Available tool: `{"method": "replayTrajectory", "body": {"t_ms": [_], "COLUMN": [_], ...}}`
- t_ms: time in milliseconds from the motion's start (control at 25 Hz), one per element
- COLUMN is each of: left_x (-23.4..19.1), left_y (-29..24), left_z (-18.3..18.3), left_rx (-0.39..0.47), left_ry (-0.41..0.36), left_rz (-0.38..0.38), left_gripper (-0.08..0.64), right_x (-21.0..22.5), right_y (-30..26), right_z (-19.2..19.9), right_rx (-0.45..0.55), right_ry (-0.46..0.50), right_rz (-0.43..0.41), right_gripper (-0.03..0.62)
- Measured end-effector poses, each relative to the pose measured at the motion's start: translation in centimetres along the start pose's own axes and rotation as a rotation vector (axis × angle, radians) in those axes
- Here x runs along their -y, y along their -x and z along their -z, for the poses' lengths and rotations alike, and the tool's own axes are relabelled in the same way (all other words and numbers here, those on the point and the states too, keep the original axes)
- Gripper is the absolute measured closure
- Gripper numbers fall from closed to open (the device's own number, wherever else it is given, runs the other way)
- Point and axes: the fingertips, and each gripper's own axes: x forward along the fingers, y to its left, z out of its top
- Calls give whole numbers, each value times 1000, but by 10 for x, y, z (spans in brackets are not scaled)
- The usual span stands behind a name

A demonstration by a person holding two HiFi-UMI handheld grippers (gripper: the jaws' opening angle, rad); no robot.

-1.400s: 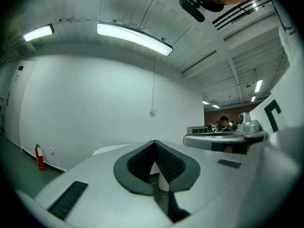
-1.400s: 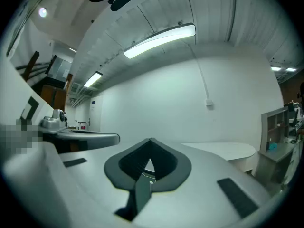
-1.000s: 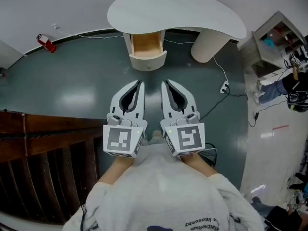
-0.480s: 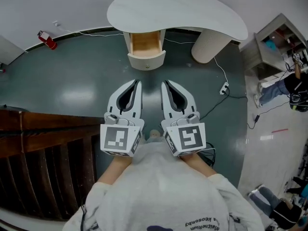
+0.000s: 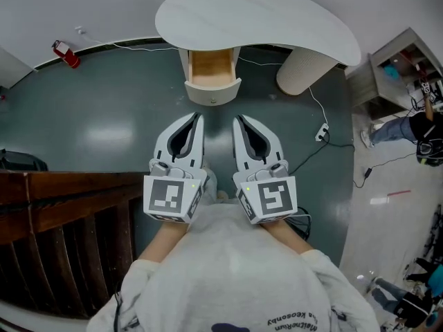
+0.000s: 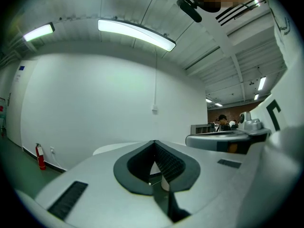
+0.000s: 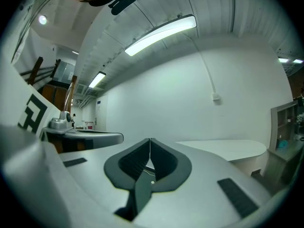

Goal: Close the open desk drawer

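Observation:
A white kidney-shaped desk (image 5: 257, 18) stands at the far wall. Its wooden drawer (image 5: 212, 72) hangs pulled out beneath the top, with a rounded white front and a small knob (image 5: 213, 99). My left gripper (image 5: 199, 117) and right gripper (image 5: 237, 118) are side by side, pointing at the drawer from a short way off. Both are shut with their tips together and nothing between them. In the left gripper view the shut left gripper (image 6: 154, 142) points at the white wall. The right gripper view shows the shut right gripper (image 7: 150, 139) with the desk top (image 7: 223, 148) at the right.
A dark wooden railing (image 5: 62, 213) runs along the left. A red fire extinguisher (image 5: 62, 51) stands by the far wall. A white cable and power strip (image 5: 322, 128) lie on the floor right of the desk's leg (image 5: 302, 70). Shelves (image 5: 401, 68) stand at the right.
Both grippers have moved a little forward toward the desk, and the view has shifted with them. Their jaws stay shut.

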Motion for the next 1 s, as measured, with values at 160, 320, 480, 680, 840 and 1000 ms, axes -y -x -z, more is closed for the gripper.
{"method": "replayTrajectory", "body": {"t_ms": [160,320,480,680,840,1000], "left_x": [-18,-38,-58,-73,-82,-90], "left_y": [-25,-52,-75,-99,-111,-122], "left_z": [-2,-3,-2,-6,-1,3], "left_rx": [-3,-13,-18,-19,-29,-42], "left_ry": [2,4,5,-1,1,8], "left_rz": [22,46,65,102,118,123], "left_gripper": [555,555,555,555,555,555], "right_x": [9,21,28,38,41,47], "right_y": [-27,-57,-86,-112,-127,-140], "right_z": [-6,-4,2,0,6,10], "right_rx": [9,1,-15,-12,-25,-40], "right_ry": [11,3,8,1,-6,-9], "right_rz": [10,38,57,100,114,119], "right_gripper": [575,575,575,575,575,575]}}
